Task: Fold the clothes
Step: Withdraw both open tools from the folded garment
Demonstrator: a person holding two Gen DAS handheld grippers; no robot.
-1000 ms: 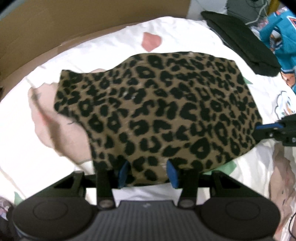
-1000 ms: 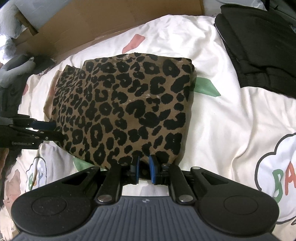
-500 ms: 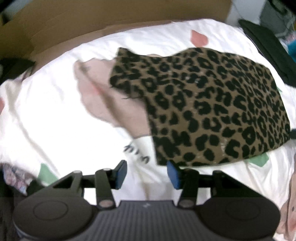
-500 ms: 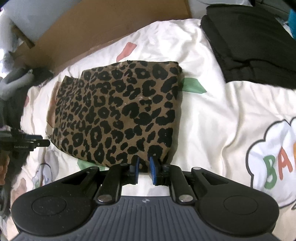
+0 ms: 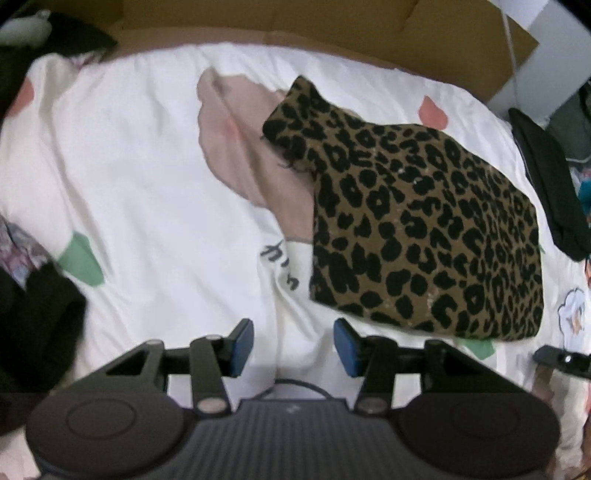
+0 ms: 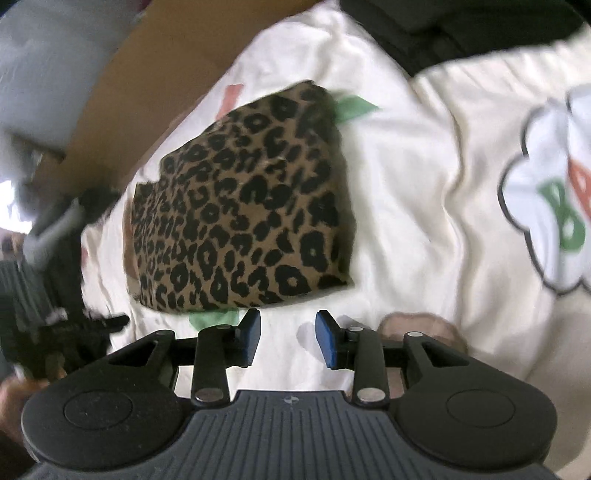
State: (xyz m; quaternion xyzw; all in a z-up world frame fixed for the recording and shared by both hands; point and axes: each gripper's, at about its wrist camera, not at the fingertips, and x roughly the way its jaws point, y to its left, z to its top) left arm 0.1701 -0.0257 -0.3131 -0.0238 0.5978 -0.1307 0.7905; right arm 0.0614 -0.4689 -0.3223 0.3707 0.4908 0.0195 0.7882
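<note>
The right wrist view is smeared by motion, so the print on the white bedsheet (image 6: pixel 424 177) reads only as a cloud shape with green and red letters, cut off at the picture's right edge. A dark pile at the top of that view is cropped and too blurred to name. In the left wrist view a black garment (image 5: pixel 546 177) runs off the right edge, and dark cloth at the lower left is mostly out of frame. A brown cardboard sheet (image 5: pixel 332 26) lies beyond the bed.

The folded leopard-print garment (image 5: pixel 424 229) lies flat on the bedsheet, one narrow corner sticking out toward the cardboard over a pink patch of the print.

A second ago both tools were at the garment's near edge, the left one with the hem between its pads and the right one pinched almost together on it. Now the left tool (image 5: pixel 293 347) hangs over bare sheet just left of the garment, its blue pads apart with nothing between them. The right tool (image 6: pixel 288 336) is just clear of the garment's near edge, its jaws opening, only sheet showing between them. The garment itself has kept its folded shape
</note>
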